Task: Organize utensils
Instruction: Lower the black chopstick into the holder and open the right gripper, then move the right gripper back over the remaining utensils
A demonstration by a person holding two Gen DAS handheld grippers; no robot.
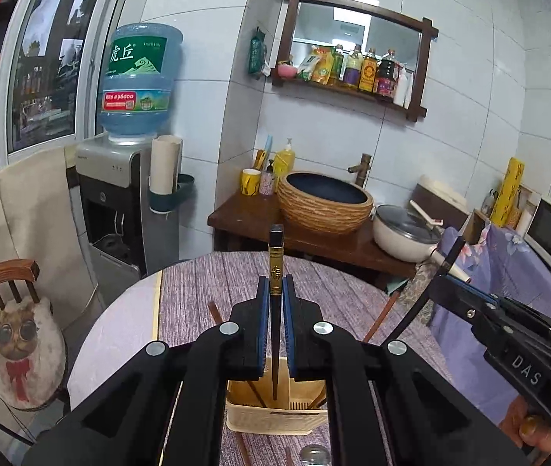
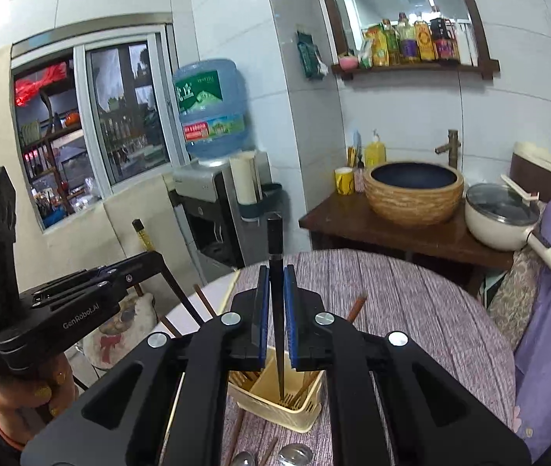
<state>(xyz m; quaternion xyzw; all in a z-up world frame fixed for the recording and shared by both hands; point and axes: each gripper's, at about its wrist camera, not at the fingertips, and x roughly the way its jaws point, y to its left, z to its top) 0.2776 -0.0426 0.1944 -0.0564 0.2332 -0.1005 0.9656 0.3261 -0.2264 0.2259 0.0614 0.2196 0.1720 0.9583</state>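
My left gripper (image 1: 275, 283) is shut on a black chopstick (image 1: 275, 268) with a gold band, held upright with its tip inside a cream plastic utensil basket (image 1: 275, 415) on the round table. My right gripper (image 2: 275, 273) is shut on a second black chopstick (image 2: 275, 248), also upright, its tip down in the same basket (image 2: 275, 407), which holds brown chopsticks. Each gripper shows in the other's view: the right one (image 1: 465, 283) at the right, the left one (image 2: 120, 272) at the left. Brown chopsticks (image 2: 355, 306) and metal spoons (image 2: 294, 454) lie on the table.
The table has a purple striped cloth (image 1: 333, 283). Behind it stands a dark wooden counter (image 1: 244, 213) with a woven basin (image 1: 325, 202) and a white lidded pot (image 1: 407, 233). A water dispenser (image 1: 127, 194) is at the left, a small chair (image 1: 19, 330) lower left.
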